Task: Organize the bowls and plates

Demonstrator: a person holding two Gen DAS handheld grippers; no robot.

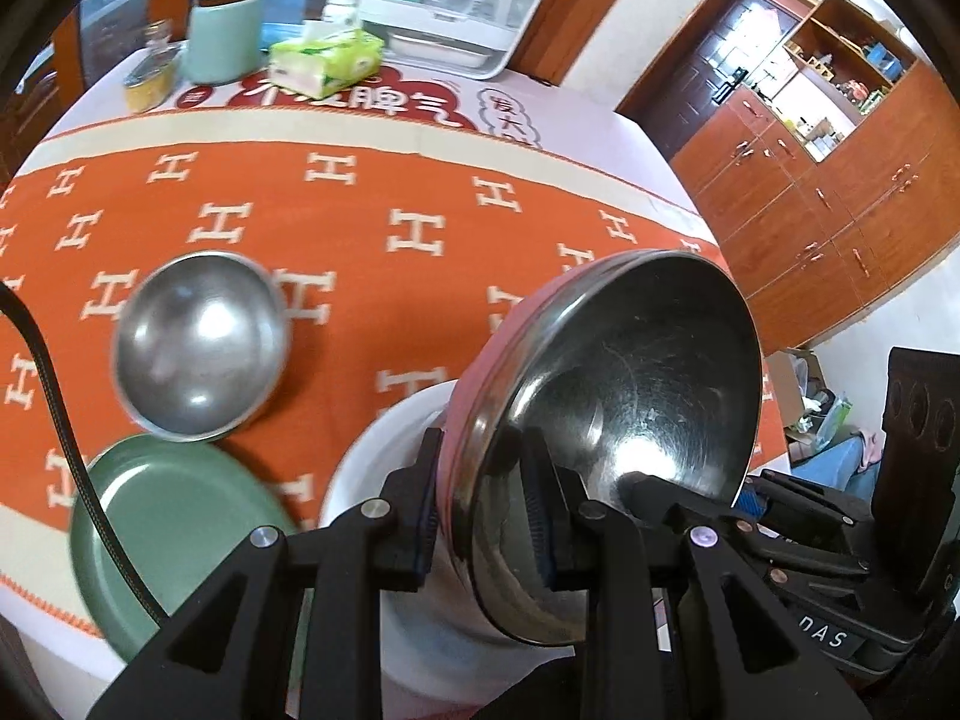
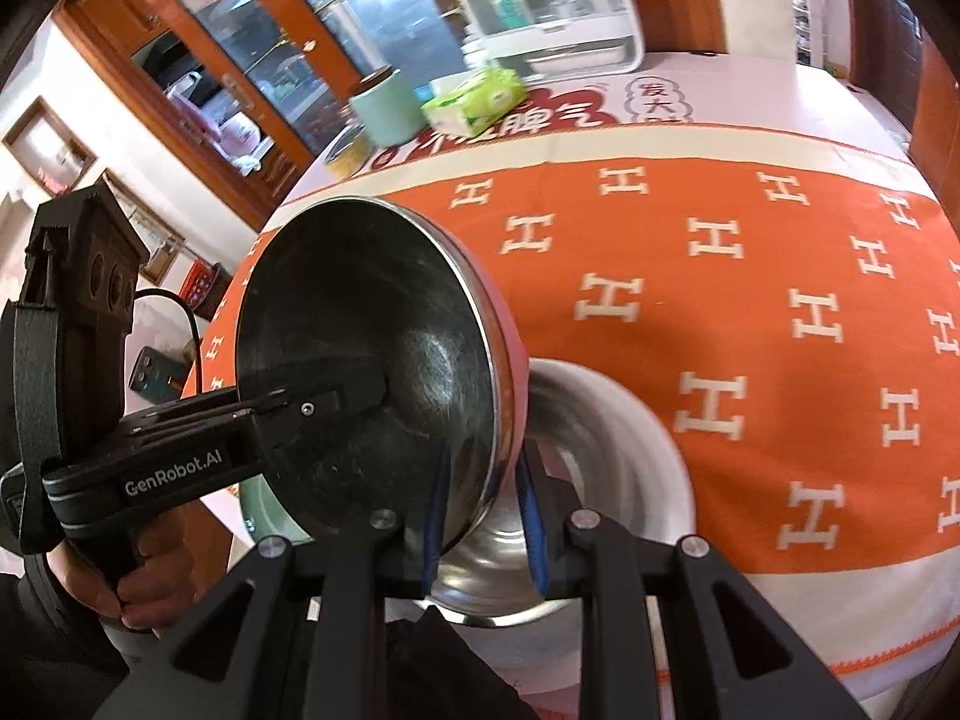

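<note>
Bowl (image 1: 630,372) hangs tilted, rim clamped by left gripper (image 1: 480,516) and right gripper (image 2: 486,510).

We log: tablecloth (image 1: 360,204) orange, cream H motif | held bowl (image 1: 630,396) pink outside, steel inside | small bowl (image 1: 201,345) silver | plate (image 1: 180,528) sage green | canister (image 1: 223,36) mint | tissue pack (image 1: 327,60) green-white.

Both wrist views look steeply down, close, sharing the pink-rimmed bowl (image 1: 630,396) (image 2: 372,360).
</note>
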